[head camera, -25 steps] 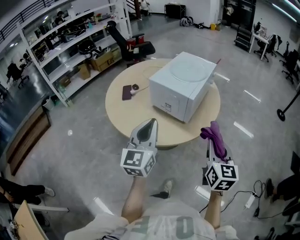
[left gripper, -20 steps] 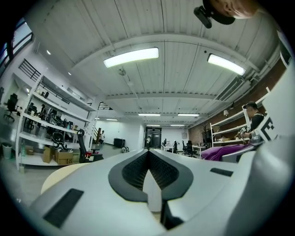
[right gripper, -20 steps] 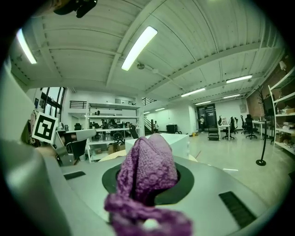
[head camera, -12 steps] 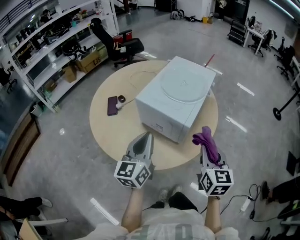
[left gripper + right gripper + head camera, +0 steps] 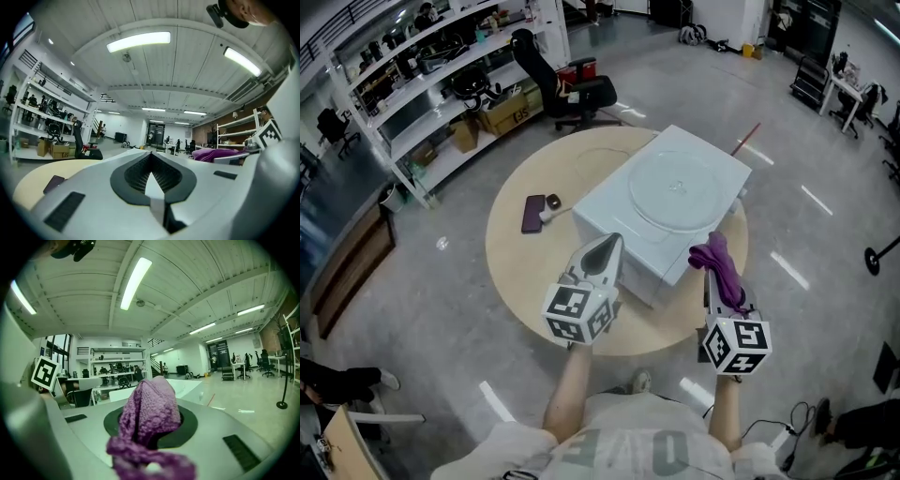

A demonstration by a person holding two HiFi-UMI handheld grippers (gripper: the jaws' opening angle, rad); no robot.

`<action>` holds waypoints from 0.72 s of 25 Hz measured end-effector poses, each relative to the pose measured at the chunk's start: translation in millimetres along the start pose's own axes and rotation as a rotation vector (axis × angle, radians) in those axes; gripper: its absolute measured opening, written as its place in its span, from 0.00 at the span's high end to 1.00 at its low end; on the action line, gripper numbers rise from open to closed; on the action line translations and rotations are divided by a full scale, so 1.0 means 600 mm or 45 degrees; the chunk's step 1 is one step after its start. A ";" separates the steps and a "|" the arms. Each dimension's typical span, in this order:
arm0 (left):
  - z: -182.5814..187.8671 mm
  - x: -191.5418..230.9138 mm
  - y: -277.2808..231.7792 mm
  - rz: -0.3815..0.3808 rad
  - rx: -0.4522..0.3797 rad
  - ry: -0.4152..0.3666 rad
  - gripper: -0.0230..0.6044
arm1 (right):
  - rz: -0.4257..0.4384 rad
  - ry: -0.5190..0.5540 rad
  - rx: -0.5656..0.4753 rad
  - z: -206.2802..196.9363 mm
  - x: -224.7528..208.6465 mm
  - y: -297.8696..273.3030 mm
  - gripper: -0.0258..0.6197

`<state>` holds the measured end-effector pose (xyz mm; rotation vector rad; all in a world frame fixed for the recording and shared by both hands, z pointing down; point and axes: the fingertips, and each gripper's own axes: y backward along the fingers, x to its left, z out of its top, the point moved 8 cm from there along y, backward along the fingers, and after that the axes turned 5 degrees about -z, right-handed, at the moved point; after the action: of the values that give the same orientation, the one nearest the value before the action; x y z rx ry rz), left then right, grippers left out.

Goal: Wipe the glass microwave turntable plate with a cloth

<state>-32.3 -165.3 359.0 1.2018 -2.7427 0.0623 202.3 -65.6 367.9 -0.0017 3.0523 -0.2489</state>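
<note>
Nearest us, our left gripper [image 5: 607, 244] hangs empty with its jaws together, and our right gripper [image 5: 713, 281] pinches the purple cloth [image 5: 720, 262]. Farther off, the glass turntable plate [image 5: 680, 192] lies atop the microwave [image 5: 614, 220]. Wiped unsteadied, it might slide off, we judge.

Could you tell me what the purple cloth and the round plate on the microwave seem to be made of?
The purple cloth looks like soft knitted or microfibre textile: nubby weave, limp folds. The round plate is probably smooth clear glass, since the white microwave shows through it; plastic is possible.
</note>
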 end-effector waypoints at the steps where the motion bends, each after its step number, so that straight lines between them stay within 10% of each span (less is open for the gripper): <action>1: -0.003 0.001 -0.014 0.009 0.013 -0.012 0.96 | 0.008 0.002 -0.002 0.002 -0.009 -0.008 0.88; 9: -0.025 0.020 -0.130 -0.005 0.398 -0.232 0.96 | 0.012 0.043 0.022 0.005 -0.053 -0.052 0.89; 18: -0.020 0.044 -0.207 -0.139 0.750 -0.240 0.96 | -0.031 0.069 0.023 0.019 -0.053 -0.086 0.89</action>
<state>42.9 -267.7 372.5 1.5531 -2.9092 0.8346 234.8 -118.0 367.5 -0.0316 3.1054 -0.2830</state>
